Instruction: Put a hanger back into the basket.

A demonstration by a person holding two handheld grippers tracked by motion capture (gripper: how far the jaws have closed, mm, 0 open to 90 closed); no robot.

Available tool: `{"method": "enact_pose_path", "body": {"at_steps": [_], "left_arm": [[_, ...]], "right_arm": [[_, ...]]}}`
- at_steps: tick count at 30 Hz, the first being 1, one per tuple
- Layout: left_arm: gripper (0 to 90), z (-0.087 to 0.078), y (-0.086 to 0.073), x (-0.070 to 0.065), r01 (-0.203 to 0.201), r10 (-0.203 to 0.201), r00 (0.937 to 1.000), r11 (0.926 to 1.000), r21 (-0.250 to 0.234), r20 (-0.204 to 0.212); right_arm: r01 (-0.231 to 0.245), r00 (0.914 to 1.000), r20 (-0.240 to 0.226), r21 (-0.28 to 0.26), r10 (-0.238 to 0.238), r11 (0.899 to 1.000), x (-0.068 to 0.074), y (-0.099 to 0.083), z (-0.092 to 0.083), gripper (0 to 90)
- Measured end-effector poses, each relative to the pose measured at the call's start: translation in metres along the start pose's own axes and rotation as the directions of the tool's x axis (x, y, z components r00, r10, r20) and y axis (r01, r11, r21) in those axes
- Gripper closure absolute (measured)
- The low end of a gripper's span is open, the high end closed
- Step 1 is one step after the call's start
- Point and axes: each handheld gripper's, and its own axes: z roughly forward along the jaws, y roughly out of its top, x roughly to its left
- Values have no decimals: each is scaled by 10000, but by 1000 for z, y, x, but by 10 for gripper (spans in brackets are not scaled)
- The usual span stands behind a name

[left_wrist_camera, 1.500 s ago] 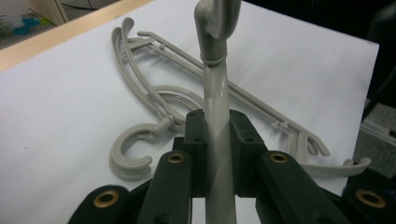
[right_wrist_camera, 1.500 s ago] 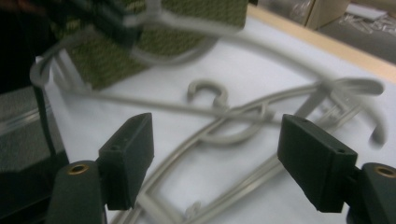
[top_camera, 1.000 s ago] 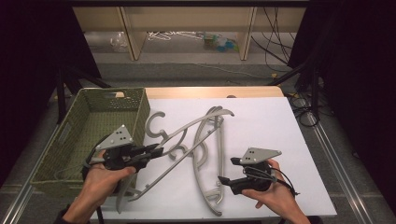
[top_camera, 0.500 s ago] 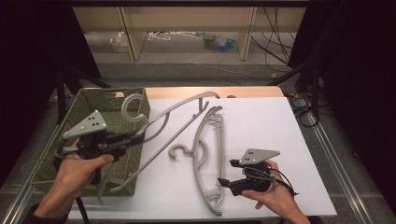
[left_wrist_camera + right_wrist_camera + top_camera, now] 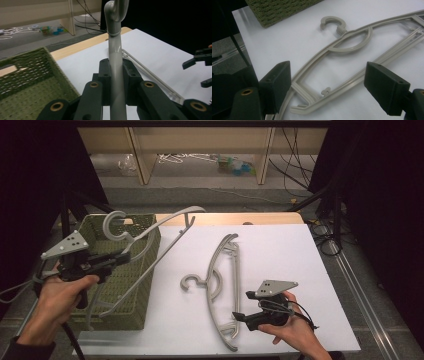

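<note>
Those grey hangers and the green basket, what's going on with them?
A person is working at a table with a hand-held gripper in each hand. The left gripper is clamped on the neck of one grey hanger and holds it in the air over the green basket, apparently to put it in. The second hanger lies flat on the white tabletop. The right gripper rests near that hanger's lower end with its jaws open on either side of it, not gripping.
</note>
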Motion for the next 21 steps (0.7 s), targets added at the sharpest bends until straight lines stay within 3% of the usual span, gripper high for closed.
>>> {"method": "enact_pose_path", "body": {"at_steps": [9, 21], "left_arm": [[789, -16, -2, 30, -308, 322, 9966, 9993, 188, -758], [789, -27, -15, 73, -147, 243, 9875, 9979, 624, -1558]], "right_arm": [[-88, 10000, -23, 56, 89, 9999, 0, -1, 1, 231], [-85, 9999, -80, 170, 86, 9998, -1, -2, 4, 233]]}}
